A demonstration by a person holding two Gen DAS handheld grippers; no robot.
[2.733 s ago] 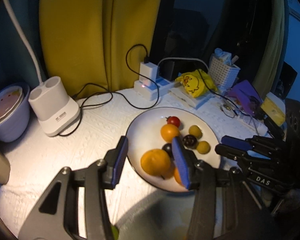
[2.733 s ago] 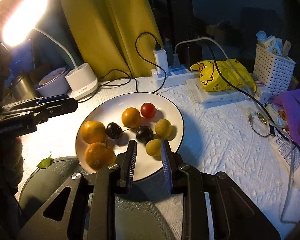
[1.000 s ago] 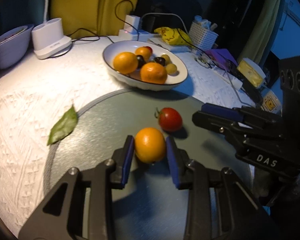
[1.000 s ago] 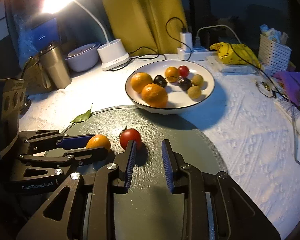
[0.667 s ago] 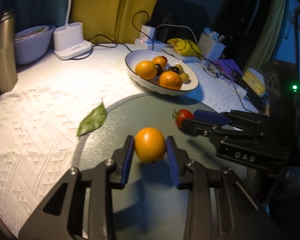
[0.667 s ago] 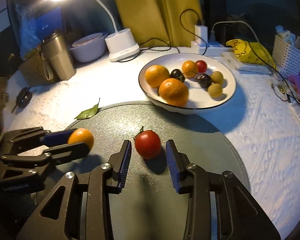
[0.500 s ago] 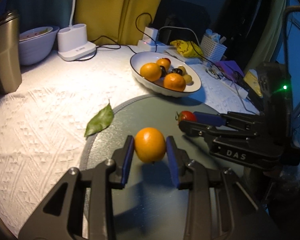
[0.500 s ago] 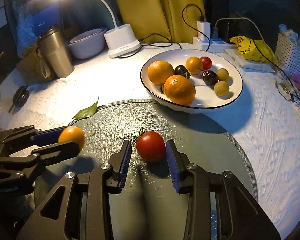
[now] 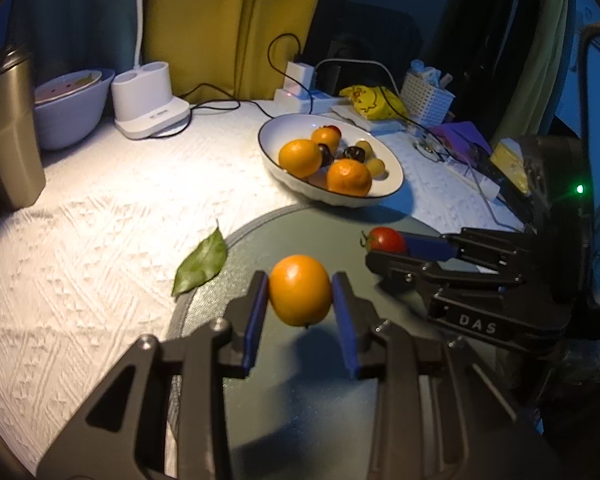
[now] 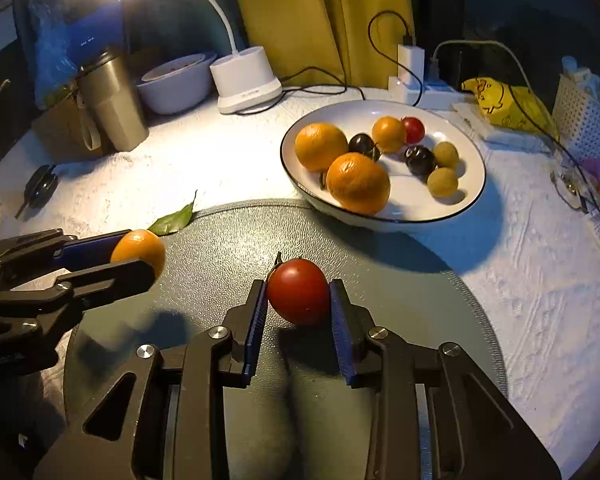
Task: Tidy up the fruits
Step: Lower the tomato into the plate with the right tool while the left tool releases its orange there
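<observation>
Now we hold 2 fruits over the grey mat [image 10: 400,280]: left claw [image 9: 300,304] clamps the small orange [image 9: 300,290], right claw [image 10: 298,306], just closing, pinches the tomato [image 10: 298,291]. From both, the white bowl [image 10: 470,200] lies ahead, nearer our right claw.

The letters "DAS" stand in white on the black body of the right gripper [image 9: 386,250], seen from the left wrist camera. The white lamp base [image 10: 246,76] has a small grey word on its front, too tiny to read. The yellow bag [image 10: 504,102] shows a drawn cartoon face and no words that can be read.
</observation>
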